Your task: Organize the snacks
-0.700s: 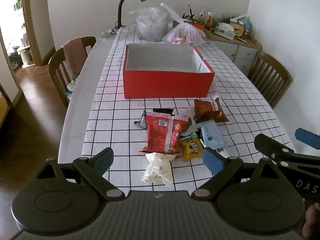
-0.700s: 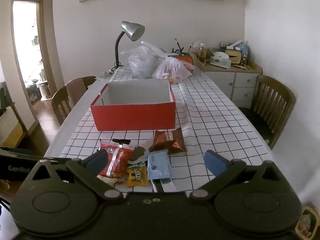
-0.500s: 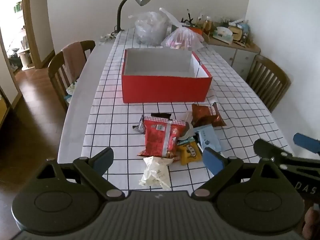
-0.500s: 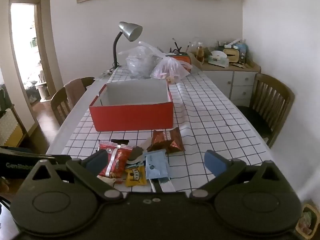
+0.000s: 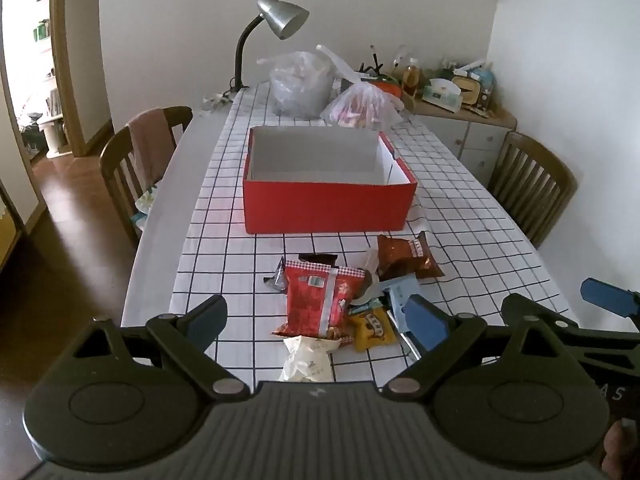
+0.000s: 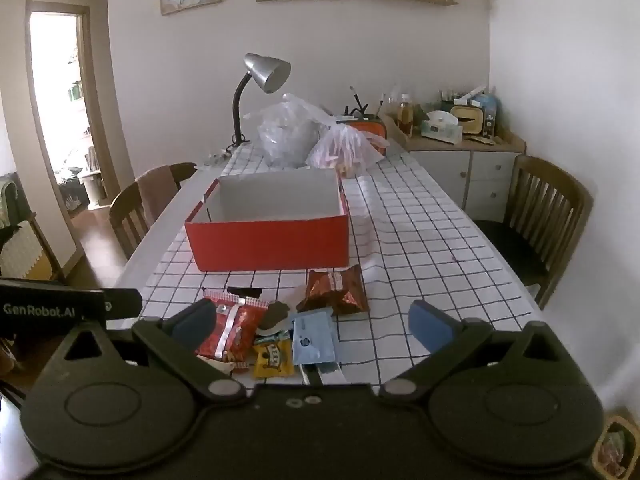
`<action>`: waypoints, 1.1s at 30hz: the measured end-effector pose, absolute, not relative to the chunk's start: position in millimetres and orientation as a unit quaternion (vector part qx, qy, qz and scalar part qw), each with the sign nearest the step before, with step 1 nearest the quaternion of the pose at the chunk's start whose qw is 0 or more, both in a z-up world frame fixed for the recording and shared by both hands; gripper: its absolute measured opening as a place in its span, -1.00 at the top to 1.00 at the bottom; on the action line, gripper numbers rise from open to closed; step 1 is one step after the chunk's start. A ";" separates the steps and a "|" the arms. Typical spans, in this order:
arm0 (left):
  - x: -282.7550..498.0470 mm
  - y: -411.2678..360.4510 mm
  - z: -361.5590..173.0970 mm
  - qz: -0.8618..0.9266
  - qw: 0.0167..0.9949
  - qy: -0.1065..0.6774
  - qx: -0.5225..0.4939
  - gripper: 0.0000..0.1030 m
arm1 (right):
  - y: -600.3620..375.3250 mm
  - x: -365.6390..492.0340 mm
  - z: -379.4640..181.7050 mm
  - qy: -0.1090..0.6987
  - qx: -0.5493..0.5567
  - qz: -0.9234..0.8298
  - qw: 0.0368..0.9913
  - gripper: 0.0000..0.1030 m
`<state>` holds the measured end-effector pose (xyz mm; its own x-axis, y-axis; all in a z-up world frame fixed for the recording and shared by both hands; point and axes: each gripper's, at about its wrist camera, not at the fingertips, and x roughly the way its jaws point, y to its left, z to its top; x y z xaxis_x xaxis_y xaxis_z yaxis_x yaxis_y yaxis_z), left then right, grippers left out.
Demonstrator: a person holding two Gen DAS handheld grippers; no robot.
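Zero snacks boxed so far, judging by the visible interior. The box (image 5: 328,196) shows bare white walls; its floor near the front wall is hidden, so can't fully confirm empty.

Pile sits just in front of the box, all on the checked cloth (image 5: 460,208):
- brown bag (image 5: 406,256) closest to the box, front-right of it
- red bag (image 5: 316,300) in front of the box, centre, overlapping a small dark wrapper (image 5: 276,280)
- blue packet (image 6: 312,338) and yellow packet (image 6: 272,358) further from the box, touching each other
- white crumpled wrapper (image 5: 306,358) farthest from the box

At least six items left; more may be buried under the pile.

Left gripper (image 5: 316,322): jaws spread wide, holding nothing, above the pile's near edge. Right gripper (image 6: 312,322): same, spread and empty, also on the pile's near side.

Read: task at the start, first pick not yet made.
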<state>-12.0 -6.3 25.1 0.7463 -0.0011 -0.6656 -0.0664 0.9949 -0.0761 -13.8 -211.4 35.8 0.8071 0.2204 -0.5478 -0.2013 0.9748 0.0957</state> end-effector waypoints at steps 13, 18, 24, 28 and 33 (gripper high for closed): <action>-18.7 -11.5 27.7 0.014 0.934 0.354 -0.040 -0.87 | -215.2 -20.9 38.9 0.283 0.019 0.107 0.953 -0.99; -18.0 -12.9 24.3 0.014 0.930 0.366 -0.038 -0.87 | -214.1 -21.5 38.0 0.286 0.016 0.104 0.953 -0.99; -19.2 -14.1 20.1 0.013 0.928 0.371 -0.040 -0.87 | -215.1 -23.4 35.3 0.289 0.015 0.102 0.952 -0.99; -18.2 -14.9 19.4 0.014 0.927 0.374 -0.039 -0.87 | -215.6 -24.0 34.1 0.291 0.014 0.100 0.951 -0.99; -18.7 -15.3 18.2 0.015 0.926 0.375 -0.040 -0.87 | -216.3 -24.3 33.9 0.291 0.014 0.100 0.951 -0.99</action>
<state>-18.7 -15.3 18.2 0.7180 -0.0026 -0.6960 -0.0570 0.9964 -0.0626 -24.3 -216.3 33.9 0.8101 0.1988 -0.5515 -0.1822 0.9795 0.0854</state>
